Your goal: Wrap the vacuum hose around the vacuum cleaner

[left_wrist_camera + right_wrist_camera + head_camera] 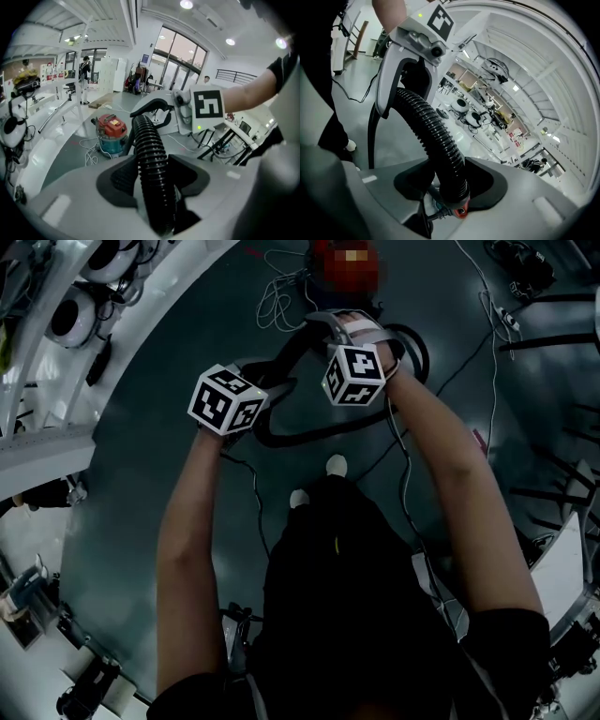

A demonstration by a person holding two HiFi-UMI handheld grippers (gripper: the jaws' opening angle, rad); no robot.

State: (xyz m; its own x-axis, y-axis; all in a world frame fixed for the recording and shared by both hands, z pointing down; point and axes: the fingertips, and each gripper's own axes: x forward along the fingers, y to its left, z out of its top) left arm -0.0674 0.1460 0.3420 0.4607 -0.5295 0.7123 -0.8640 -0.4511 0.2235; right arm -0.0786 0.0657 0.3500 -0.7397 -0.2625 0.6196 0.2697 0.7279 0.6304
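In the head view the left tool (267,385) and the right tool (342,329) are lifted side by side, and the black ribbed vacuum hose (309,435) hangs from them in a loose loop toward the dark floor (169,484). The red-and-teal drum vacuum cleaner (328,259) stands beyond both tools, apart from that loop. In the left gripper view the left tool is closed on the hose, which fills the gap between its jaws and runs forward to the right tool; the cleaner stands ahead and to the left, with no hose turned around its body. In the right gripper view the right tool also grips the hose between its jaws. I judge that the hose is only picked up and all the wrapping is left.
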